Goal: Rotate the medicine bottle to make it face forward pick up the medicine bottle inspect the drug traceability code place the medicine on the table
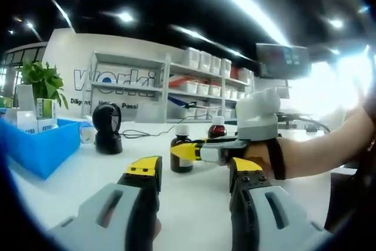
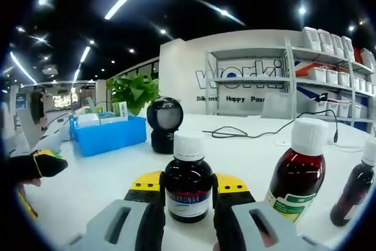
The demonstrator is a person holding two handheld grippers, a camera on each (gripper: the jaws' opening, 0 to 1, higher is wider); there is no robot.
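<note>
One wide white counter carries everything. At its far side stands a shelving rack stacked with white boxes, before a wall with lettering. A blue bin holding small cartons sits at the counter's left, a potted plant behind it, and a black round-headed scanner stands just beside the bin. In the right gripper view, the right gripper has its yellow-tipped jaws closed against both sides of the medicine bottle (dark glass, white cap), which stands upright on the counter. Two more bottles stand near it at the right. The left gripper hovers with jaws apart, gripping nothing.
</note>
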